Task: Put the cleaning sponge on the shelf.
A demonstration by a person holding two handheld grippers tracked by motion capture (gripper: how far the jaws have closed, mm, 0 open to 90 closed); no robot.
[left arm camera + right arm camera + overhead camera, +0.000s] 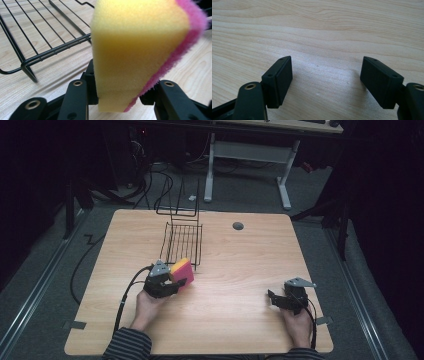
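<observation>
Sponge [140, 50] pinched in left tongs [175, 281] beside wire rack [184, 242]; right tongs [325, 82] wide, empty.

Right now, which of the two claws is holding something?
The left claw: its jaws are shut on the yellow and pink sponge beside the wire rack. The right claw is open, over bare table.

Dark room around my lit wooden table [240, 270].
I see grey carpet floor [45, 270], a white-legged desk [250, 155] behind, cables [150, 180] trailing underneath.
</observation>
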